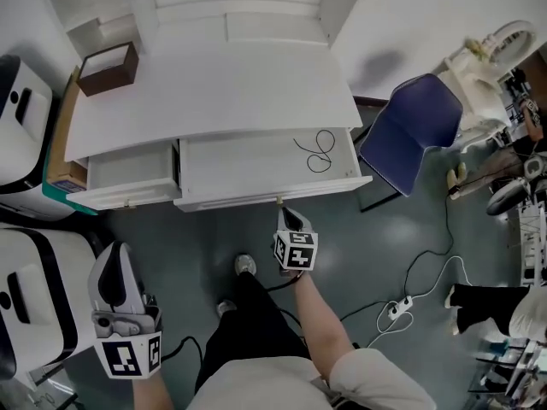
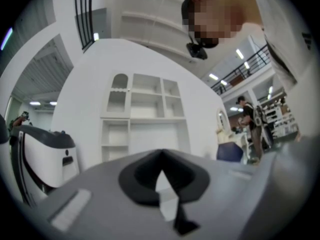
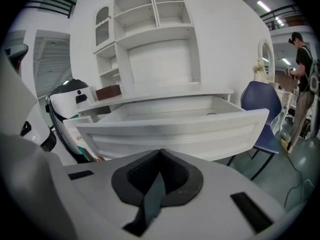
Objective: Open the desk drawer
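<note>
The white desk (image 1: 214, 92) has two drawers pulled out. The wide right drawer (image 1: 256, 169) holds a loop of black wire (image 1: 318, 152), and its front panel (image 3: 170, 134) fills the right gripper view. A small knob (image 1: 279, 201) sits on that front. My right gripper (image 1: 285, 213) points at the drawer front just below the knob; its jaws (image 3: 160, 151) meet at the tips with nothing between them. The narrow left drawer (image 1: 128, 173) also stands out. My left gripper (image 1: 117, 253) hangs low at the left, away from the desk, with its tips together (image 2: 161, 153).
A brown box (image 1: 108, 67) sits on the desk's back left. A blue chair (image 1: 410, 131) stands to the right of the desk. White appliances (image 1: 30, 297) crowd the left side. A power strip (image 1: 397, 307) with cables lies on the floor at the right.
</note>
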Tool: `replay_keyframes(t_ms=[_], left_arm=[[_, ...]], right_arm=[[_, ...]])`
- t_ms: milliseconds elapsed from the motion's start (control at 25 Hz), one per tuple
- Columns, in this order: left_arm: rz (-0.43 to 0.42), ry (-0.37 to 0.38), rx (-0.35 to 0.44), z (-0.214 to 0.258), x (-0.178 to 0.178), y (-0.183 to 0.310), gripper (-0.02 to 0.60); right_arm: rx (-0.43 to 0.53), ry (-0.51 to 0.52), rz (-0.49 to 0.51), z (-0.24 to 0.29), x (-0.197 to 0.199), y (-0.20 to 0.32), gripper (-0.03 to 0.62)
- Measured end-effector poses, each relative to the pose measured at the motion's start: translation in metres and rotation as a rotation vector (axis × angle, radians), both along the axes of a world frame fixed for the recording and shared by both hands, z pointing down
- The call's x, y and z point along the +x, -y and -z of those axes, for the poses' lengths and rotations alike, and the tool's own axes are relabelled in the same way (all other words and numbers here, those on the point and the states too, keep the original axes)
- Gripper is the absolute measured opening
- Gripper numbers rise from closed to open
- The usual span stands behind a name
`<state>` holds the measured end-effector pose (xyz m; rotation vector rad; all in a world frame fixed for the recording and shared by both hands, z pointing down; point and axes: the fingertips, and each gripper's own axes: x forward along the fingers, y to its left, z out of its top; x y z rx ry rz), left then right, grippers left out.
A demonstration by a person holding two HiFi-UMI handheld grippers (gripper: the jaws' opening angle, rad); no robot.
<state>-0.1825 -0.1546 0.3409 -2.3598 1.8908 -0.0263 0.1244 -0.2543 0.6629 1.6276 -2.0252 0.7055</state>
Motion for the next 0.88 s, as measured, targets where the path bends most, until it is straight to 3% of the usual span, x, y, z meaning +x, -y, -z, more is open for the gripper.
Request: replay_keyframes(t_ms=[880], left_arm=[[-0.084, 0.0, 0.075, 0.04, 0.023, -0.044, 0.008]], right_arm=[[0.415, -0.03, 0.132, 0.211, -0.022, -0.068, 0.002]])
